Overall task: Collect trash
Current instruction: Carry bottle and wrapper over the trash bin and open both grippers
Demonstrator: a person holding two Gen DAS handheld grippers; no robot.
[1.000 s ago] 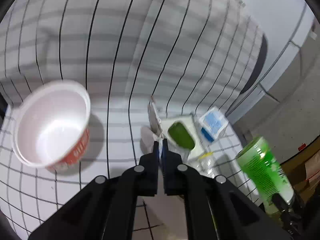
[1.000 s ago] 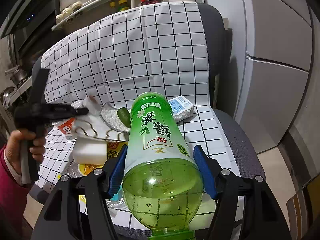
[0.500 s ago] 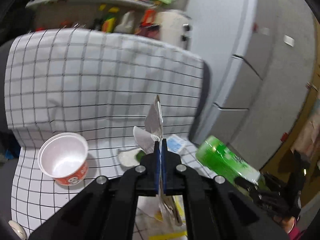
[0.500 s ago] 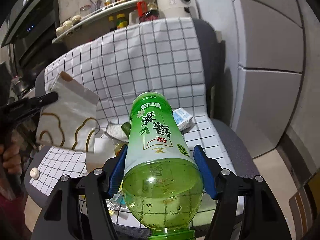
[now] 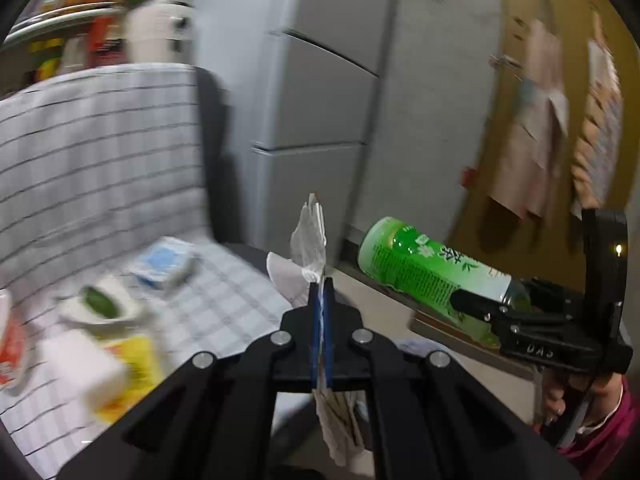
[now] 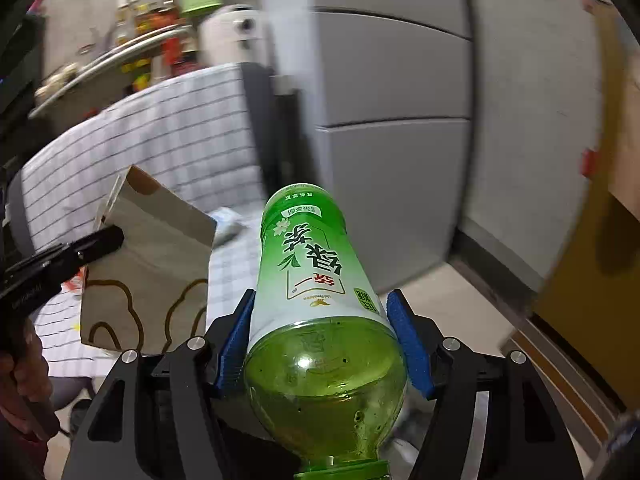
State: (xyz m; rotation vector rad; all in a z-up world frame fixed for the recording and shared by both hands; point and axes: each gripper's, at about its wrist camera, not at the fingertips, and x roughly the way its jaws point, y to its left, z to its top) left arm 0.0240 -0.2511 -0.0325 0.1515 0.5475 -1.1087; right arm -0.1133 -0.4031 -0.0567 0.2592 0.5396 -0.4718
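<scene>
Left of the green bottle (image 6: 316,304), the left hand-held gripper (image 5: 321,292) pinches a flat grey paper bag (image 6: 148,276) with looping gold lines. Clamped on the bottle's clear shoulder, the right hand-held gripper (image 6: 320,336) has swung it off the checked chair (image 5: 100,152), toward the refrigerator (image 6: 392,120).

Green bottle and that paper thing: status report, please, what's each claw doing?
Right gripper: jaws clamped on green bottle, lifted. Left gripper: jaws pinching paper bag, lifted. Trash left on checkered chair cover. Nothing visibly in the way.
</scene>
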